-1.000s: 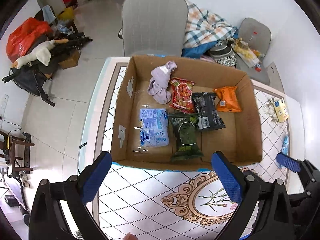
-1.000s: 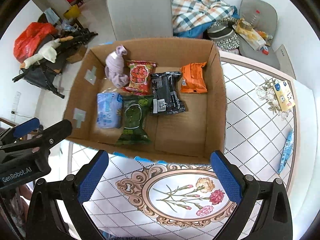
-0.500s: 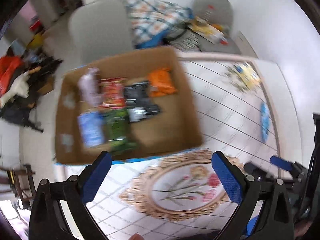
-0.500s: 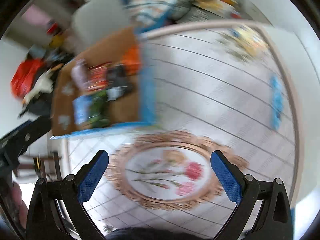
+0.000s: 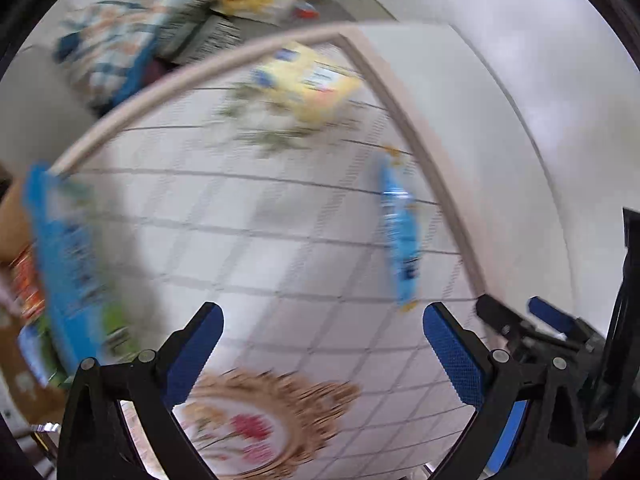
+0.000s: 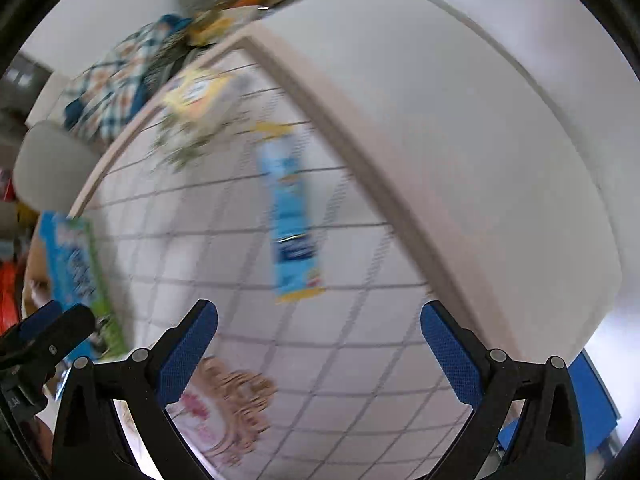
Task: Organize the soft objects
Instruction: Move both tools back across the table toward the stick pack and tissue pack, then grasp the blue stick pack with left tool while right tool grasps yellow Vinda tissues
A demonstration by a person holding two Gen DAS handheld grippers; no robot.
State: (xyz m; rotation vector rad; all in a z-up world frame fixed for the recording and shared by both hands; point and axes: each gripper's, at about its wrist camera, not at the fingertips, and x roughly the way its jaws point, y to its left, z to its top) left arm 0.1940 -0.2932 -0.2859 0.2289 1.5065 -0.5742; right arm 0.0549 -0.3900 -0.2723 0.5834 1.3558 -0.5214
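Observation:
Both views are smeared by motion. A long blue packet (image 5: 400,236) (image 6: 292,224) lies on the tiled tablecloth near the table's right edge. A yellow pack (image 5: 310,84) (image 6: 198,92) lies farther back by the far corner. My left gripper (image 5: 322,332) is open and empty, with the blue packet ahead of its right finger. Over the cloth my right gripper (image 6: 318,328) is open and empty too, and the blue packet lies straight ahead between its fingers. The cardboard box (image 5: 60,264) (image 6: 76,272) with its blue printed side sits at the far left.
The table rim (image 5: 424,152) curves close behind the blue packet, with a white wall beyond. A chair with a plaid blanket (image 5: 116,40) and clutter stands past the far edge. The other gripper shows at the right of the left wrist view (image 5: 532,332) and at the left of the right wrist view (image 6: 44,336).
Both grippers have swung right, away from the box and toward the right side of the table. The blue packet and yellow pack now fill the middle of both views. Jaws stay open.

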